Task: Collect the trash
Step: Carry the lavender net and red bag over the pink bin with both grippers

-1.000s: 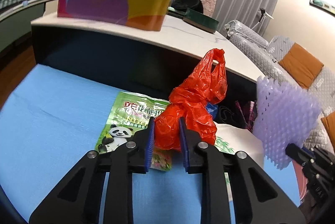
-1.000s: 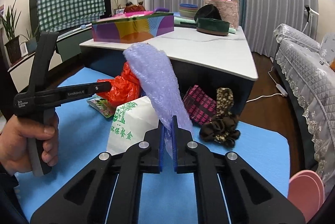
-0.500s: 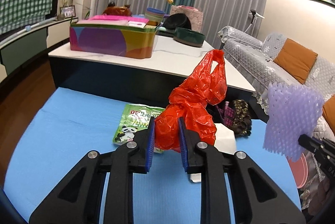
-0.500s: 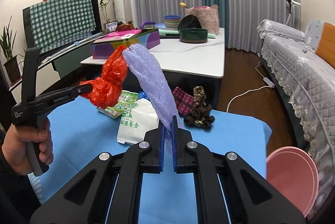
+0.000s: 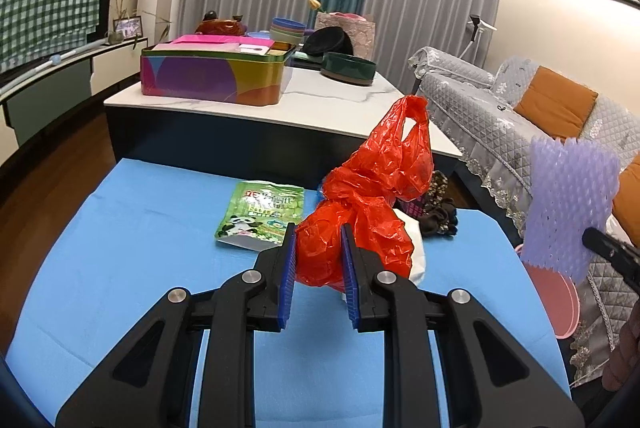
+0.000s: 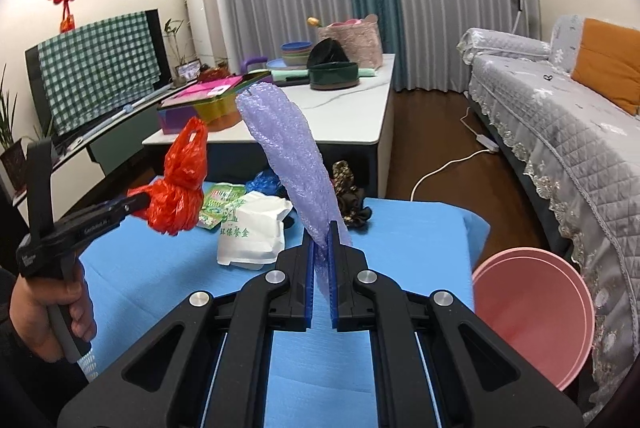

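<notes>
Blue foam matting covers the low surface before us, in a living room with a marble-topped table and a grey quilted sofa behind. We hold two pieces of trash in the air above the mat. Our left gripper pinches a crumpled red plastic bag, its pads pressed into the knotted lower bulge. Our right gripper has its jaws nearly together on the lower end of a lilac sheet of foam netting, which stands up from the pads.

Neither piece is binned yet. A round pink plastic basin sits on the floor just beside the mat's right edge, and we judge it the likely place for the trash, so dropping both pieces there comes next.

Left on the mat are a green panda-print snack packet, a white paper takeaway bag with green lettering and a blue crumpled scrap. Dark patterned fabric bundles lie at the far edge; whether they count as trash we cannot tell.
</notes>
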Tool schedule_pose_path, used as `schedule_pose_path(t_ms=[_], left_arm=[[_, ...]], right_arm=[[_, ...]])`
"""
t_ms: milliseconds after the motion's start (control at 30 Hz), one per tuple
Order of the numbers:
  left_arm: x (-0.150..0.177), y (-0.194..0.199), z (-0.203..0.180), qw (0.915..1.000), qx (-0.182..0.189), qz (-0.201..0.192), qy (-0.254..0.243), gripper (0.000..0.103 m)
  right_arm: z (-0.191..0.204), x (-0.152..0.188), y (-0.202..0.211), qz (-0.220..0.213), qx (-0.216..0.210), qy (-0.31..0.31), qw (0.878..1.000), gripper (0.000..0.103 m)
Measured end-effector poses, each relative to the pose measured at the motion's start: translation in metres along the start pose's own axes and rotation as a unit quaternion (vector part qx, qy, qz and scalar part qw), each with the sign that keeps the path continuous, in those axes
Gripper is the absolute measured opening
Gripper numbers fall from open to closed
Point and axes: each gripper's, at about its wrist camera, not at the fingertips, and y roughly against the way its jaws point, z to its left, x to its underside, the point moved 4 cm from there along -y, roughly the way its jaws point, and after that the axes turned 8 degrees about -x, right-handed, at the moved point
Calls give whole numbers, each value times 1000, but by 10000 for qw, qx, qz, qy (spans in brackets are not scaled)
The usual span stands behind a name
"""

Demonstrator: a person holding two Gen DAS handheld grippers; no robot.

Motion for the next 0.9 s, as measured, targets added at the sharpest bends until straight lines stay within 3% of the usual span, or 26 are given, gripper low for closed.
schedule_pose_path(t_ms=[433,900], left_arm=[[5,28,-28,9992,289,-157,-210,21],[3,32,-54,9978,541,-245,-291,21]], right_arm=[[-21,-8,43,-239,193,-289,9991,6],[-47,-1,72,-336,597,-510,9963,6]])
